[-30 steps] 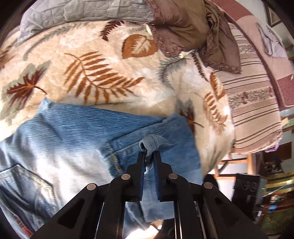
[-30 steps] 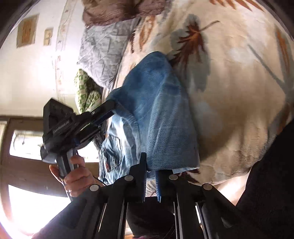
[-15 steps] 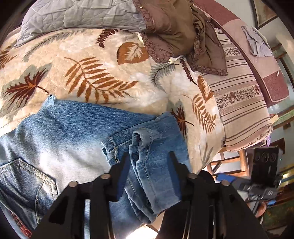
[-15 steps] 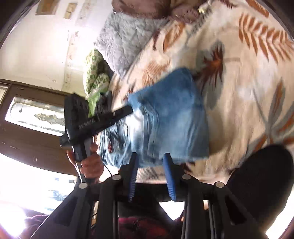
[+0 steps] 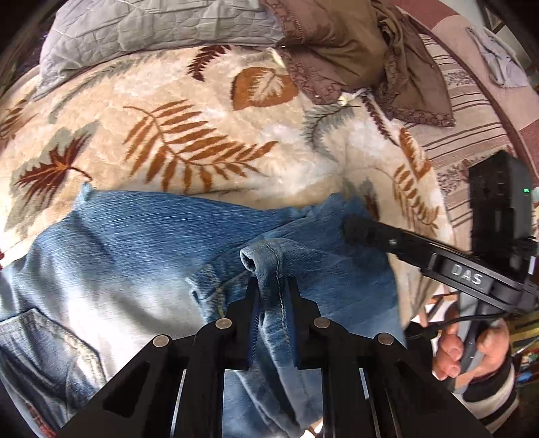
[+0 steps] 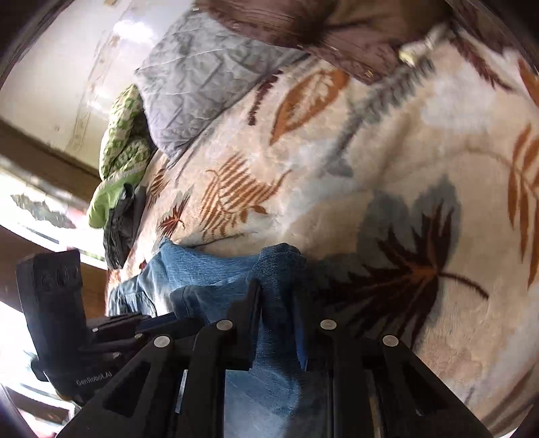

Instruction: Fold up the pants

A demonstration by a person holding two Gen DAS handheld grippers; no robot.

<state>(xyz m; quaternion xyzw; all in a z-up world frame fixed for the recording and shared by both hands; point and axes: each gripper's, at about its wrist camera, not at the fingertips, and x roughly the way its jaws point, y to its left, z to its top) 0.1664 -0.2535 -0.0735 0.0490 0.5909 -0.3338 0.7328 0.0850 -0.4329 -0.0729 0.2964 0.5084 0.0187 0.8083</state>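
Blue jeans lie partly folded across a leaf-patterned blanket on a bed. My left gripper points steeply down; its jaws are closing, with a bunched hem fold of the jeans pinched between the pads. To its right, my right gripper reaches onto the jeans' right edge, held by a person's hand. In the right wrist view, my right gripper is closing its jaws with the jeans' folded corner filling the gap between the pads. The left gripper's body shows at the lower left.
A grey quilted pillow and a brown cloth lie at the far side of the bed. A striped cover hangs over the right edge. A green patterned cloth and a dark garment sit beside the pillow.
Both grippers let go and opened half a second ago, then closed again on denim. The right gripper swung across and rolled, arriving at the jeans' corner next to the left gripper.
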